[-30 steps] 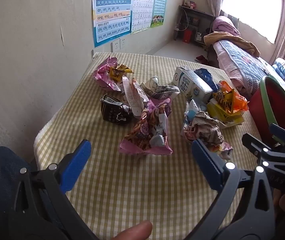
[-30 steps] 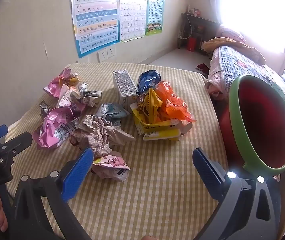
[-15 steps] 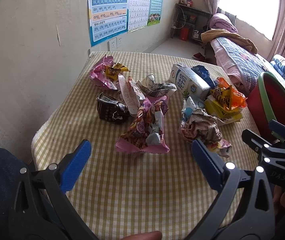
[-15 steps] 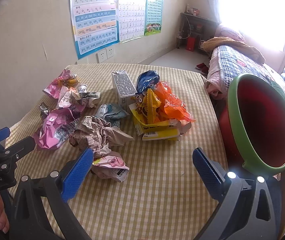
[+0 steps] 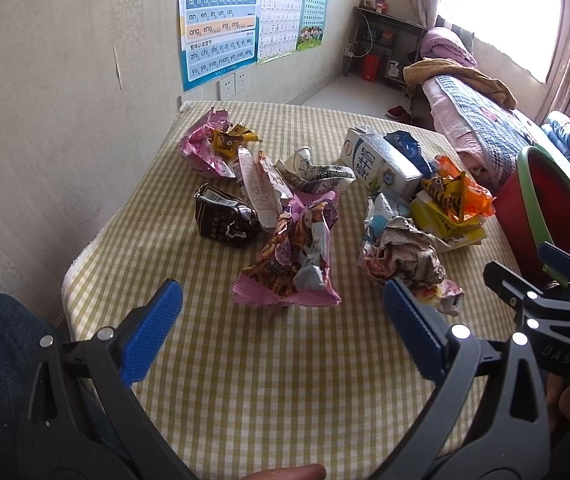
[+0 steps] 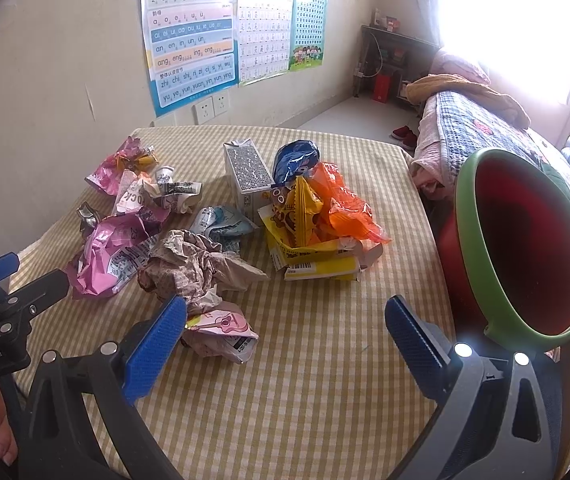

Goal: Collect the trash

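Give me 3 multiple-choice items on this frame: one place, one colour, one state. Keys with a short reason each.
1. Where is the bin?
A. at the table's right edge
B. in the middle of the table
C. on the bed

2. What colour is the bin's rim?
A. blue
B. green
C. white

3. What are the two grippers doing?
A. both shut on wrappers
B. left holds the milk carton
C. both open, holding nothing

Key: 1 A, it stands past the checked table edge on the right. 2 B, a green band rings the red inside. 3 C, the left gripper and right gripper show spread fingers with only cloth between.
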The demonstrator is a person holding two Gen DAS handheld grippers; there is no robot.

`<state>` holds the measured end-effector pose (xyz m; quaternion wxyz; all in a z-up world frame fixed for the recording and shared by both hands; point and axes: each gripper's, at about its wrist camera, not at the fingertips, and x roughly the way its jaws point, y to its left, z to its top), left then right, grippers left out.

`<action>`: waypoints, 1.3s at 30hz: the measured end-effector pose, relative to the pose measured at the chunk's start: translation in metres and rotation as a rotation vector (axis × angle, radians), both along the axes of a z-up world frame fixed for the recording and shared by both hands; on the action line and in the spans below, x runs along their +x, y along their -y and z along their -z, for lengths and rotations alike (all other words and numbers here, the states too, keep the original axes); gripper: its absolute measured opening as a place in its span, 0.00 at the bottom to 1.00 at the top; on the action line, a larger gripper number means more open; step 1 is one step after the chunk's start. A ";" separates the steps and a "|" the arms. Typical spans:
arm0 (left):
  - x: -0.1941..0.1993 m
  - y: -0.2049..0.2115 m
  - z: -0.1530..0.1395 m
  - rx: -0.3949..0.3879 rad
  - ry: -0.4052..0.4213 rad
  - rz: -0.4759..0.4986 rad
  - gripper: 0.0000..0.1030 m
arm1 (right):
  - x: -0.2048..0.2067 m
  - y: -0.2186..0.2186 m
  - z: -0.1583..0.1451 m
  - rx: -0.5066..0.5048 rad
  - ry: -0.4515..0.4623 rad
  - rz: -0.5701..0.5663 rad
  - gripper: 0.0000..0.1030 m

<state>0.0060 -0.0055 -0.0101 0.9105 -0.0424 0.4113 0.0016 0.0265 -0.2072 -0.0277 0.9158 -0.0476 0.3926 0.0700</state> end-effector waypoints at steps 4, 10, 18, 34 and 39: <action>0.000 0.000 0.000 0.000 -0.001 0.000 0.96 | 0.000 0.000 0.000 0.000 -0.001 0.000 0.93; 0.000 0.000 0.000 0.000 0.000 0.000 0.96 | 0.000 0.000 0.000 -0.001 -0.003 -0.001 0.93; 0.000 0.002 0.000 -0.001 -0.005 0.002 0.96 | 0.003 0.002 0.003 0.006 -0.019 0.001 0.93; 0.006 -0.003 0.003 -0.026 -0.038 -0.001 0.96 | 0.009 0.000 0.003 0.006 -0.036 -0.011 0.93; 0.012 -0.005 0.003 -0.042 -0.055 0.003 0.96 | 0.017 0.002 0.003 0.011 -0.053 -0.021 0.93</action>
